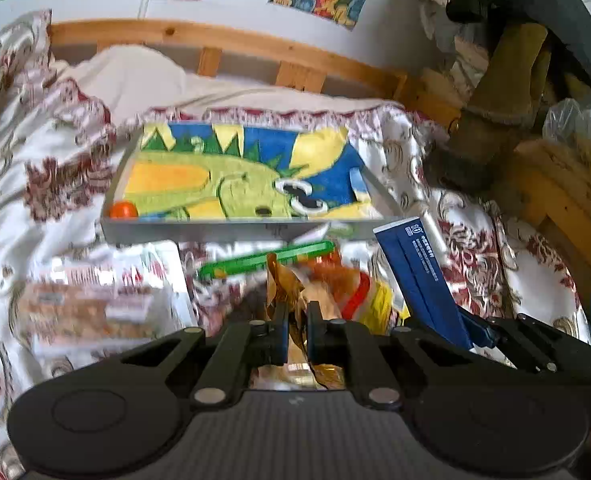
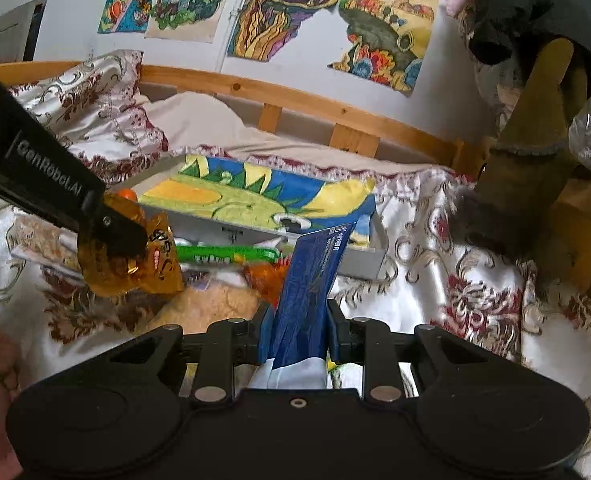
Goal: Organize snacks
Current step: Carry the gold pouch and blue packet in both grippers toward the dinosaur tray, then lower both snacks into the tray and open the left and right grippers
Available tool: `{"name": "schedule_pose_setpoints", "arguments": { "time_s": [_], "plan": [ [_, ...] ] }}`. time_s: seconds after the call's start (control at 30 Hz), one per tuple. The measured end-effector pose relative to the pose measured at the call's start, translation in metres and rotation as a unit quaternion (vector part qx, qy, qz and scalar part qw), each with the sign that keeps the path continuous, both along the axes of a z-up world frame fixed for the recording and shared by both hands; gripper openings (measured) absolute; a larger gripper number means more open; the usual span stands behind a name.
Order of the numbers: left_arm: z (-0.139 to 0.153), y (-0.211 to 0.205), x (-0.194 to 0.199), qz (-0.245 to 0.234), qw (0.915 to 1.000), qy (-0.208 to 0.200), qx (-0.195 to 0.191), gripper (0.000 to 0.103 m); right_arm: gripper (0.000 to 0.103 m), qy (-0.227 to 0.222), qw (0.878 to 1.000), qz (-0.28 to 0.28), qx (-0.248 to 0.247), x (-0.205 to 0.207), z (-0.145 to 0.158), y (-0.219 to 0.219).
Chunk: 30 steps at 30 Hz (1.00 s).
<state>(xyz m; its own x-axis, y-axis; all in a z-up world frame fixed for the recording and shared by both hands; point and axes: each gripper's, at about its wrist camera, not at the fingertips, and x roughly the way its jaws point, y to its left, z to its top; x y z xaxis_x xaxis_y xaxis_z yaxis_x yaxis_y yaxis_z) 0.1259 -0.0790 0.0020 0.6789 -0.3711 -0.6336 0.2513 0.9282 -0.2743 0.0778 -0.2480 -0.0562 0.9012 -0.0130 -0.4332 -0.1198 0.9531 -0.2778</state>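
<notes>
the left gripper (image 1: pixel 296 316) was closed tight on a crinkled amber snack pouch (image 2: pixel 135 256), which hung in the air above the patterned bedspread (image 1: pixel 475 240). the right gripper (image 2: pixel 299 320) was closed, only a little apart, on a tall blue packet (image 2: pixel 315 272) that stood almost upright between its fingers. straight ahead of both tools lay a shallow grey tray (image 1: pixel 199 229) lined with a colourful dinosaur drawing, a small orange ball (image 1: pixel 123 210) in its near left corner. just before the tray lay a green stick packet (image 1: pixel 267 258), and to the left of the left gripper a blurred packet of biscuits (image 1: pixel 91 304).
</notes>
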Motion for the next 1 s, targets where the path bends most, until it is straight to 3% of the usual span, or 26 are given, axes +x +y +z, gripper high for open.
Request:
{"name": "schedule_pose_setpoints", "arguments": {
  "time_s": [0.2,0.33,0.47,0.77,1.0],
  "plan": [
    [0.019,0.005,0.023,0.009,0.9996,-0.023,-0.011,0.008,0.029,-0.022,1.0,0.011,0.009,0.019,0.017,-0.001],
    [0.031,0.008,0.053,0.014,0.9989,-0.044,-0.012,0.008,0.029,-0.035,0.999,0.017,0.028,0.047,0.029,-0.005],
    [0.031,0.012,0.09,0.017,0.998,-0.045,-0.04,0.008,0.029,-0.032,0.998,0.022,0.048,0.085,0.033,-0.005],
    [0.011,0.012,0.164,0.021,0.9956,-0.049,-0.077,0.008,0.029,0.017,0.994,0.02,0.103,0.196,0.026,-0.001],
    [-0.02,-0.001,0.199,0.033,0.9941,-0.026,-0.101,0.008,0.029,0.05,0.993,-0.003,0.107,0.24,0.009,-0.01]
  ]
}}
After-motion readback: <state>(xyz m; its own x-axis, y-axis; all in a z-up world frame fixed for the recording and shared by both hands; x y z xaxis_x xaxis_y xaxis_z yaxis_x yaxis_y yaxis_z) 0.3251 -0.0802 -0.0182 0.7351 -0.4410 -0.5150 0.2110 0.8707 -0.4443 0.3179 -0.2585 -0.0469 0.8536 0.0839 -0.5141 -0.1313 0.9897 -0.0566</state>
